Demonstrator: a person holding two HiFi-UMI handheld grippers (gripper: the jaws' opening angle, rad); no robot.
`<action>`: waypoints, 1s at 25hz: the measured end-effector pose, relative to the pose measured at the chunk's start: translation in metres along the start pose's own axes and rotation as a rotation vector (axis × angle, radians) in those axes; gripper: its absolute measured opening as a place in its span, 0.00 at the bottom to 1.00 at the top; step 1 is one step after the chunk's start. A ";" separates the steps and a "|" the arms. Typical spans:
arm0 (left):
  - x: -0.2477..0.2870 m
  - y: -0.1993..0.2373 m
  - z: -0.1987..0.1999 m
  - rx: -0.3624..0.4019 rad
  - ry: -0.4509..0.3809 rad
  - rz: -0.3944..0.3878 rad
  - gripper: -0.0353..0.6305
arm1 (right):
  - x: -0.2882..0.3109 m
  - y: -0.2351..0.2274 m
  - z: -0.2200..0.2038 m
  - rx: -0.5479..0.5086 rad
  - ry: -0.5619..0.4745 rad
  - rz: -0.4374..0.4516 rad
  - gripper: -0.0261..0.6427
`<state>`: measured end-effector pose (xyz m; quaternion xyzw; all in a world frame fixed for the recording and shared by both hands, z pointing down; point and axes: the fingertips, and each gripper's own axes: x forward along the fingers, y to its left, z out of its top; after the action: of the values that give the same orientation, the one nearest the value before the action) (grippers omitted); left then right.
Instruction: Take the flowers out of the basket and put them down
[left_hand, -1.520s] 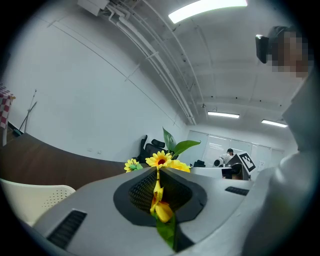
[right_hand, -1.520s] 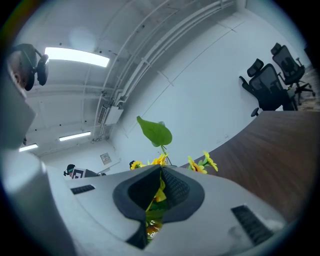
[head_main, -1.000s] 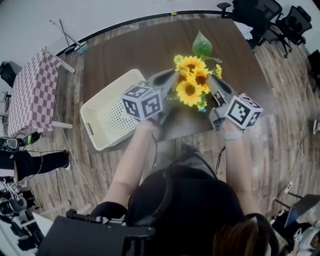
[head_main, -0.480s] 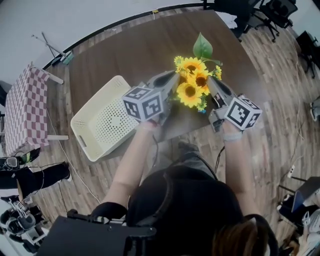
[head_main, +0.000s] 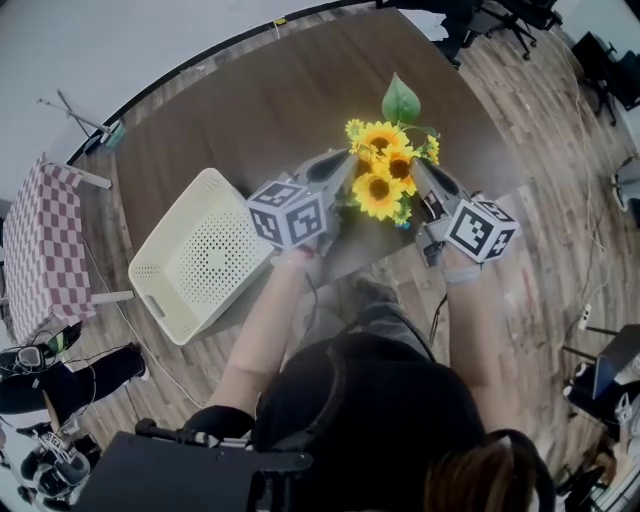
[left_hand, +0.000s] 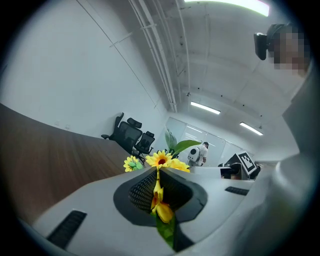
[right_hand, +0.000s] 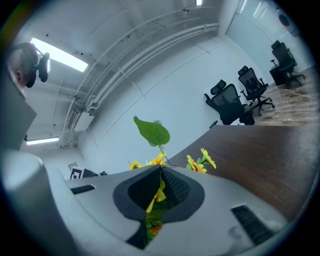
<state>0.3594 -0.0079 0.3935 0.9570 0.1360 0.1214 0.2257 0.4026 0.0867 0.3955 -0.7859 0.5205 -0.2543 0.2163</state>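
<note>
The surface (head_main: 250, 120) is dark wood-grain, smooth, with a dull sheen. The basket (head_main: 166, 220) is smooth cream plastic, its bottom pierced with small holes. The flowers (head_main: 383, 170) look artificial: the yellow petals are like matt cloth, and the leaf (head_main: 400, 100) is smooth, faintly waxy green. The left claw (left_hand: 158, 187) and right claw (right_hand: 159, 187) have smooth, matt grey plastic shells. Their pads (left_hand: 142, 187) are black with a fine mesh texture. The cube (head_main: 290, 212) bears matt black-and-white print. The floor (head_main: 560, 130) is satin wood plank. A checked cloth (head_main: 40, 260) looks soft and matt.
</note>
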 end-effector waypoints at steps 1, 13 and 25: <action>0.003 0.000 -0.002 -0.002 0.006 -0.004 0.08 | 0.000 -0.002 0.000 0.001 -0.002 -0.001 0.04; 0.029 0.015 -0.037 -0.016 0.072 -0.015 0.08 | 0.004 -0.040 -0.022 0.035 0.030 -0.051 0.04; 0.040 0.026 -0.064 -0.048 0.096 0.013 0.08 | 0.012 -0.065 -0.039 0.068 0.078 -0.054 0.04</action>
<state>0.3836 0.0074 0.4681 0.9453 0.1375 0.1718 0.2408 0.4276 0.0964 0.4674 -0.7813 0.4984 -0.3079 0.2154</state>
